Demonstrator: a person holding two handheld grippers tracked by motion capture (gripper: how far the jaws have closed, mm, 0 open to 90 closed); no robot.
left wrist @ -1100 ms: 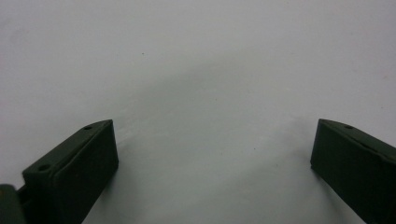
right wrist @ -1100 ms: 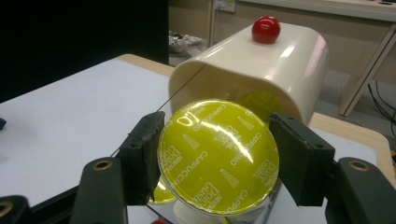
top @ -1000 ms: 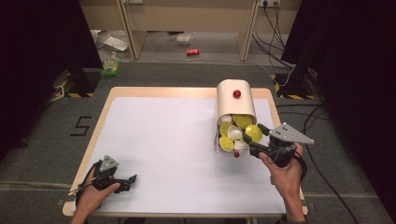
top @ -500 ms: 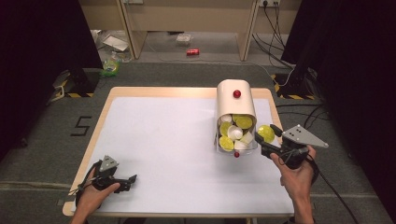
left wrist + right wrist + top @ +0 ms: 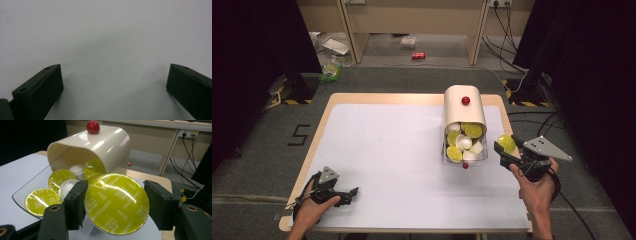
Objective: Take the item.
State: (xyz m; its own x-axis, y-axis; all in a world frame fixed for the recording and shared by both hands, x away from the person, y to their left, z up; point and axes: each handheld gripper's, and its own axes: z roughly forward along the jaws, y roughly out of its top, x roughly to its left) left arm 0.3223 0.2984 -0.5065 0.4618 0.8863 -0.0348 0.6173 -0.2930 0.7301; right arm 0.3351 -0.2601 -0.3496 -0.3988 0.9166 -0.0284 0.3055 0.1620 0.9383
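Note:
A cream bread-bin-shaped container [image 5: 463, 111] with a red knob [image 5: 466, 100] lies on the white table [image 5: 387, 150], right of centre. Its clear lid [image 5: 464, 159] hangs open toward me, with several yellow-green and white coffee capsules [image 5: 462, 142] spilling onto it. My right gripper [image 5: 507, 148] is just right of the lid and shut on one yellow-green capsule [image 5: 506, 143]. In the right gripper view that capsule [image 5: 117, 205], printed "cappuccino", sits between the jaws of my right gripper [image 5: 116, 187], in front of the container [image 5: 100, 147]. My left gripper [image 5: 351, 194] rests open at the front left with nothing between its jaws; the left gripper view shows my left gripper [image 5: 113, 82] over bare table.
The table's right edge [image 5: 512, 130] is close to the right gripper. On the floor beyond the table lie a red can [image 5: 418, 56], some litter [image 5: 332, 70] and cables [image 5: 512, 20]. Wooden furniture legs [image 5: 474, 30] stand behind.
My right gripper has drawn back to the right, away from the container's open lid, carrying the yellow-green capsule. The left gripper has stayed in place.

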